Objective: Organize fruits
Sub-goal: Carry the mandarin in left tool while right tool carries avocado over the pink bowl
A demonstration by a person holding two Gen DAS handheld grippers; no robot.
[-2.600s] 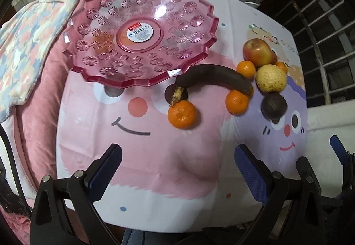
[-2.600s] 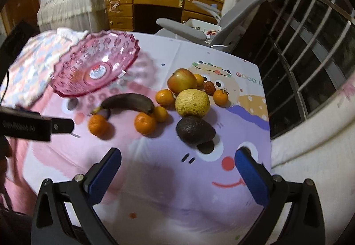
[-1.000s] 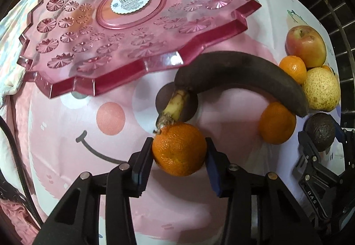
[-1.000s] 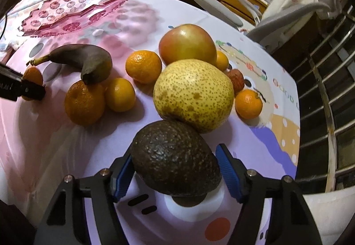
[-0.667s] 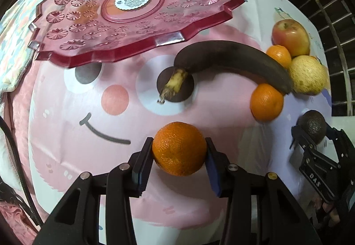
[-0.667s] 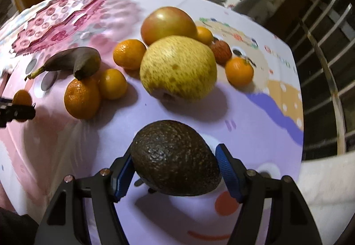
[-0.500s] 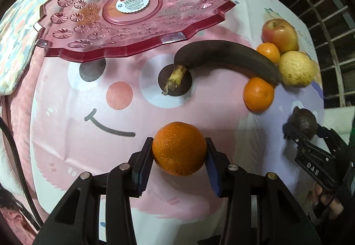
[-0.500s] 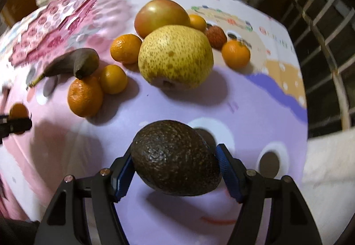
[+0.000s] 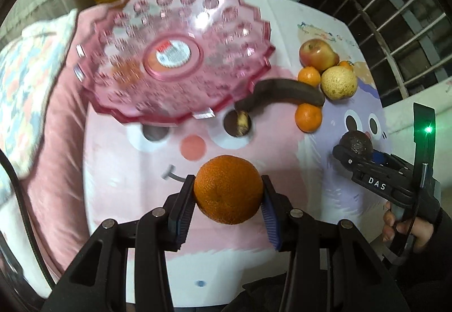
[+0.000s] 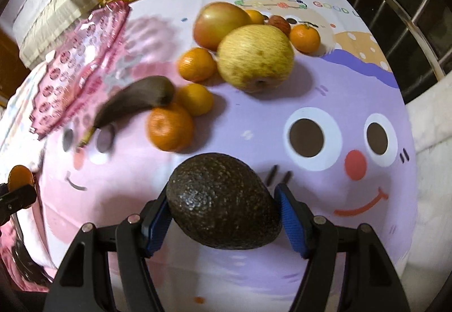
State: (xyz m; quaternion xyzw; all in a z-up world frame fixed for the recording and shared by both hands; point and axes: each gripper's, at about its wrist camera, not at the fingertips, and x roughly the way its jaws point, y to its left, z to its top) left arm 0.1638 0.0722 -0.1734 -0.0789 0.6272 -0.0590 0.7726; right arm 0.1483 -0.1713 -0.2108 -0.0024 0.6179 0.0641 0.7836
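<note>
The left claw (image 9: 228, 196) is pinched on a mandarin (image 9: 228, 190), held clear above the table (image 9: 282, 261). The pink fruit plate (image 9: 172, 57), still bare, lies straight beyond it on the far side, a little left. The right claw (image 10: 223, 212), pinched on an avocado (image 10: 223, 201), is held farther off, the plate lying far-left of it. Both claws are pointed steeply downward.

My left gripper (image 9: 228, 199) fills the bottom centre of its own view, its blue pads clamped on either side of an orange (image 9: 228, 190). My right gripper (image 10: 223, 211), bottom centre of its view, pinches an avocado (image 10: 223, 204) the same way. My right hand (image 9: 409, 227) shows at the right edge of the left view, wrapped round the handle.
</note>
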